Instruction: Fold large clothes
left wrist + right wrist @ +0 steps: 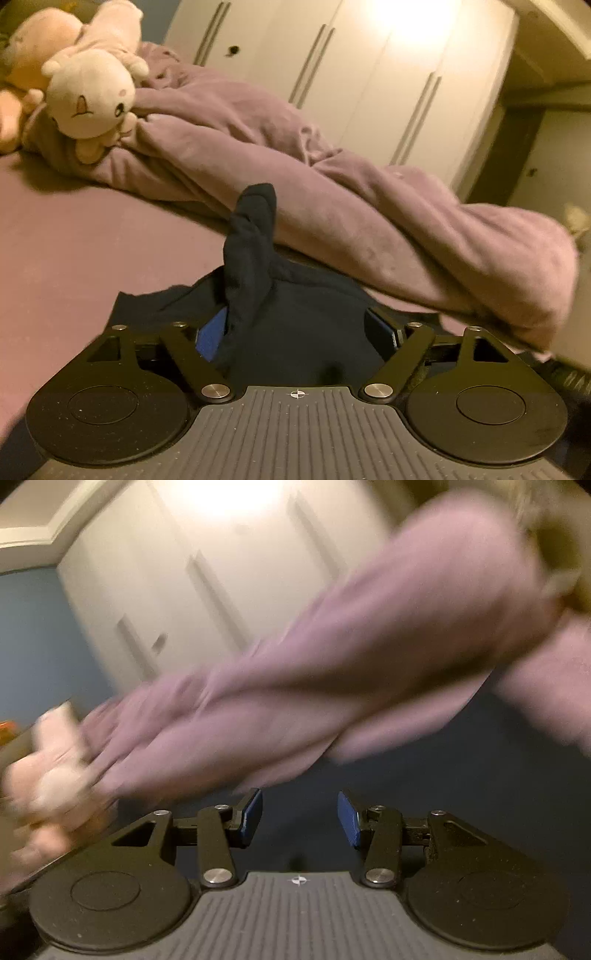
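Both claws open; left claw [299, 332] over dark garment [306, 314], seemingly ungripped.

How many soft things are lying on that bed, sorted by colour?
Dark navy garment: 1
Mauve blanket: 1
White plush toy: 1
Pink plush toys, partly hidden in a pile: at least 2
Total: at least 5

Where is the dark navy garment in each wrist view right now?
Left wrist: dark navy garment low centre, a bunched fold standing up between the tool's open fingers.
Right wrist: flat dark cloth fills the lower right, beyond the fingers.
Shared landmark: the mauve blanket lying behind it.
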